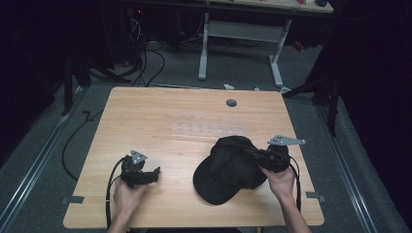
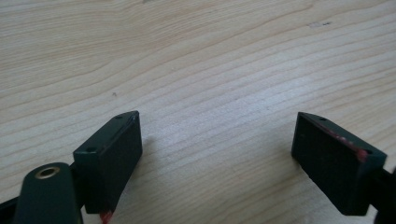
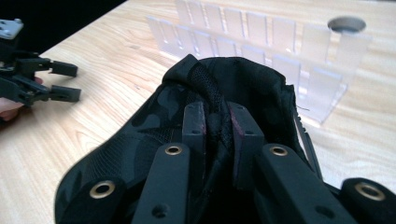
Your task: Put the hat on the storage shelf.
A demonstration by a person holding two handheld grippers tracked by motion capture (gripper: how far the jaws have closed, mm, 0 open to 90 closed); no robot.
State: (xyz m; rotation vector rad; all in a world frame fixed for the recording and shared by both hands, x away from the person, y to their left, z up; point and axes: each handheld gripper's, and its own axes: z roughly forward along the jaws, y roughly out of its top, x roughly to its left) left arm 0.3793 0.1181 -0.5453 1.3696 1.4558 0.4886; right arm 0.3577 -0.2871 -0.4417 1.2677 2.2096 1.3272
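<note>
A black cap lies on the wooden table, right of centre, brim toward the front edge. My right gripper is shut on a fold of the cap's mesh crown; in the right gripper view the fabric is pinched tight between the two pads and bunches up. My left gripper rests low over the table at the front left, apart from the cap. Its jaws stand wide open over bare wood with nothing between them. The left gripper also appears far off in the right gripper view.
A clear acrylic rack with several upright dividers stands just behind the cap. A round grey cable hole sits near the table's far edge. Beyond the table are a white desk frame and floor cables.
</note>
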